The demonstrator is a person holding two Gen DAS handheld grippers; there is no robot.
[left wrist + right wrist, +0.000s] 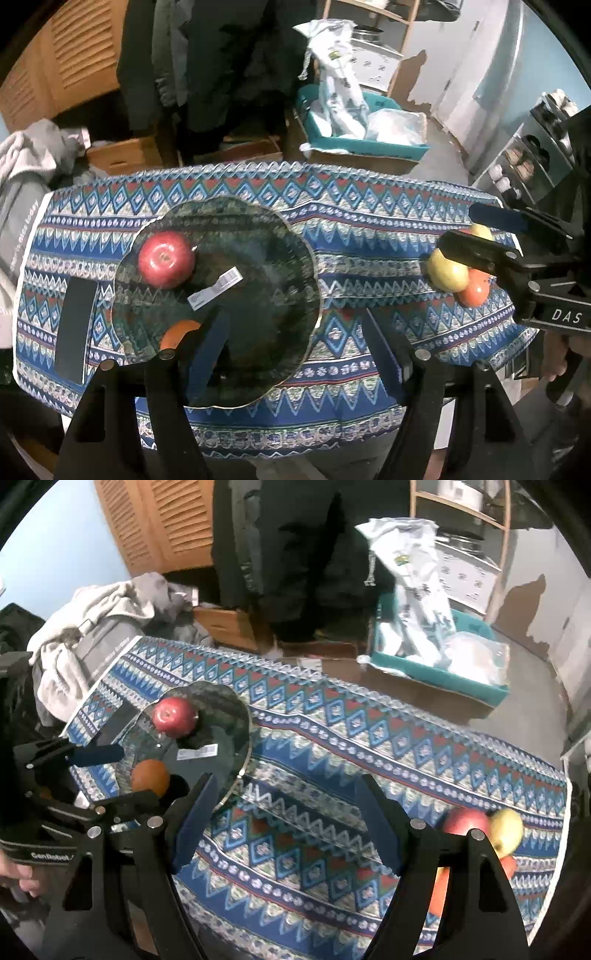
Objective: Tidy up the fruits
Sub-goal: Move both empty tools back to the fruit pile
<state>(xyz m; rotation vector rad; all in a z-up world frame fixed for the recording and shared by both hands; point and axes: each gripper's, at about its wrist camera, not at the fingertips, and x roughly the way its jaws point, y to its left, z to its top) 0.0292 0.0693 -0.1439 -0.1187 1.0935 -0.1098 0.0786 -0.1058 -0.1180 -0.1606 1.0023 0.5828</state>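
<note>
A dark glass plate (258, 258) lies on the patterned tablecloth and holds a red apple (167, 259) and an orange (177, 334). My left gripper (295, 350) is open and empty, just above the plate's near edge. At the table's right end sit a yellow apple (445, 271) and an orange fruit (474, 291). My right gripper (458, 230) hangs open over them. In the right wrist view the plate (236, 720) holds the red apple (173, 716) and orange (149, 775). My right gripper (284, 827) is open and empty. A red apple (465, 821), yellow apple (508, 830) and orange fruit (441, 886) lie beside its right finger.
A black flat object (74, 328) lies on the cloth left of the plate. A white barcode label (214, 288) sits on the plate. A teal box (362, 136) with plastic bags, cardboard boxes and a clothes pile (92, 627) stand beyond the table.
</note>
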